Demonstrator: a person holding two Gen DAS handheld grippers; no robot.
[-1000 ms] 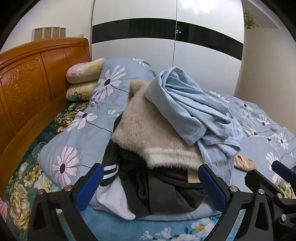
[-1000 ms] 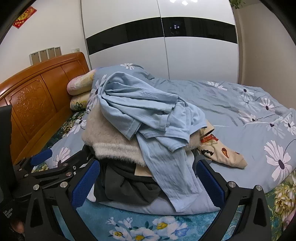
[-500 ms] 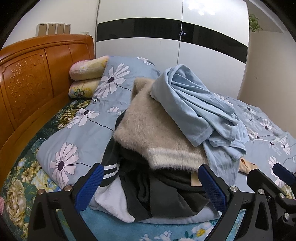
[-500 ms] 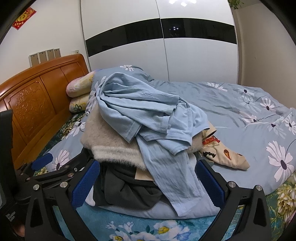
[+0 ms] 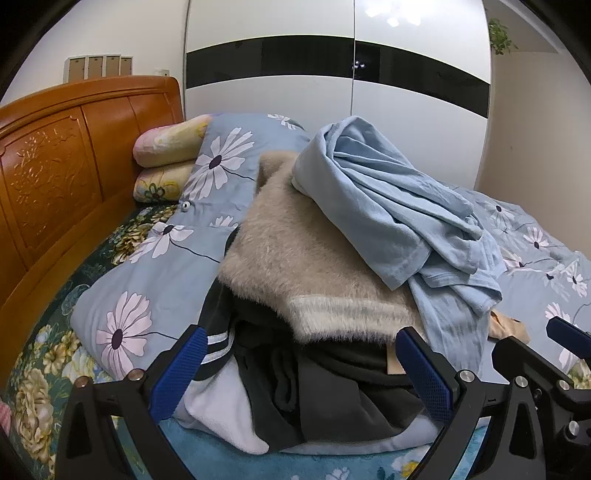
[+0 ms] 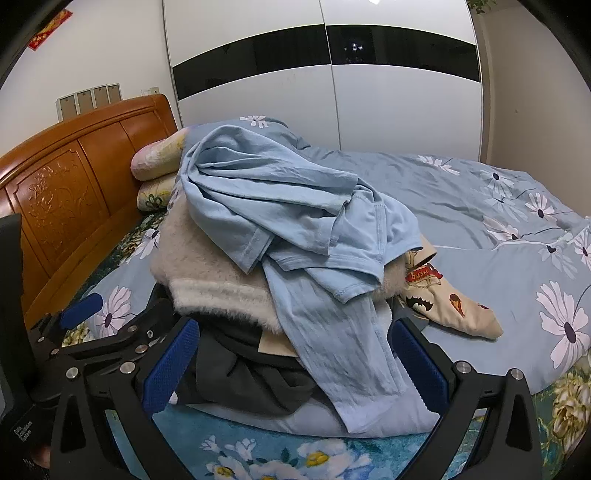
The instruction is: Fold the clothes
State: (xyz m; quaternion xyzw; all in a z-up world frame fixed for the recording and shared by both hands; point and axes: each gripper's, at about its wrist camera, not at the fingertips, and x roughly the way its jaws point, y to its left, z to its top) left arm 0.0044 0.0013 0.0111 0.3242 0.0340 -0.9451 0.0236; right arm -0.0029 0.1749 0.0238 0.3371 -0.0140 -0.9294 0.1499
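Both grippers, left (image 5: 301, 373) and right (image 6: 295, 363), spread wide, empty, edged nearer; clothes pile (image 5: 332, 266) ahead, unfolded.

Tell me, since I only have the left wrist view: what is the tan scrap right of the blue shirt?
Observer: A beige printed garment with cartoon figures and red lettering. Its upper end is tucked under the blue shirt.
Operator: Is the right gripper holding anything?
Observer: No. The right gripper has its jaws wide open in front of the pile, gripping nothing.
Operator: Is there anything on the wall left of the headboard?
Observer: A red decoration hangs high on it, at the frame's upper left.
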